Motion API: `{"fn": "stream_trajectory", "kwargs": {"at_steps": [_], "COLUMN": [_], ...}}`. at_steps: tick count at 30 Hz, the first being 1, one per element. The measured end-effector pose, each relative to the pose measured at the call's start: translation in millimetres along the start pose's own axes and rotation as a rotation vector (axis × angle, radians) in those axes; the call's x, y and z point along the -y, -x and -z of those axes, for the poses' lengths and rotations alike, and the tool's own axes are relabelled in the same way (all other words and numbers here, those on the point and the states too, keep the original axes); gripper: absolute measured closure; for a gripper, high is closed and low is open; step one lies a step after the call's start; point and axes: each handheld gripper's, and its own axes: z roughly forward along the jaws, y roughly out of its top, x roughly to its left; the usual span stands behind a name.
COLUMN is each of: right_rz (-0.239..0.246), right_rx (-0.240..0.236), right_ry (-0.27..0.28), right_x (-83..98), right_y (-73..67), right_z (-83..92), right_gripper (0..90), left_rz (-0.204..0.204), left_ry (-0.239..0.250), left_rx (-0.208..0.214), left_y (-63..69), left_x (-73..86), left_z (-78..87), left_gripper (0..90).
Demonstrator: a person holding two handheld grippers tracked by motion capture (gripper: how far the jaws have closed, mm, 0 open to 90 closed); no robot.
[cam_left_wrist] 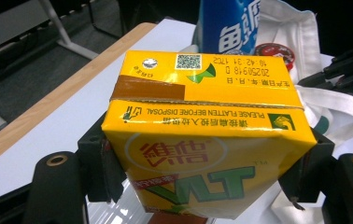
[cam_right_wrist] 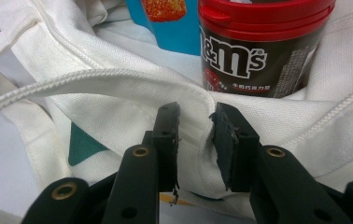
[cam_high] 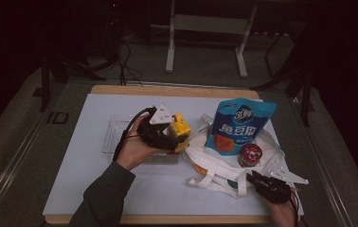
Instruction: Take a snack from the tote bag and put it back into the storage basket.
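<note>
A yellow drink carton [cam_left_wrist: 207,135] sits crosswise between the two black jaws of my left gripper [cam_left_wrist: 207,168], which is shut on its sides. Seen from above, this gripper [cam_high: 167,132] holds the carton [cam_high: 181,126] over the table's middle, just left of a white cloth tote bag [cam_high: 215,163]. My right gripper [cam_right_wrist: 195,135] is shut on a fold of the bag's near rim [cam_right_wrist: 95,93]; in the high view it [cam_high: 262,182] is at the bag's front right. In the bag lie a blue snack pouch [cam_high: 241,125] and a red-lidded M&M's tub [cam_right_wrist: 258,46].
A clear plastic tray [cam_high: 113,135] lies on the white tabletop [cam_high: 73,189] under and left of my left hand. The bag's handles [cam_high: 205,179] trail toward the front edge. A metal stand's legs [cam_high: 170,56] are on the floor beyond the table.
</note>
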Motion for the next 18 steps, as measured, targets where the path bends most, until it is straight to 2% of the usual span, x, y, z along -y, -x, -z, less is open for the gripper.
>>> {"fn": "stream_trajectory", "kwargs": {"at_steps": [7,18], "right_rz": [0.001,0.002], "right_rx": [0.001,0.001], "right_ry": [0.0,0.0], "right_x": [0.0,0.1], "right_y": [0.0,-0.1], "right_z": [0.0,0.1], "right_gripper": [70.5,70.5], "left_rz": [0.023,0.049], "left_ry": [-0.006,-0.044], "left_rx": [-0.036,-0.1], "left_y": [-8.2,-19.4], "left_x": [8.1,22.6], "left_z": [4.9,9.4], "left_gripper": [28.7,28.7]}}
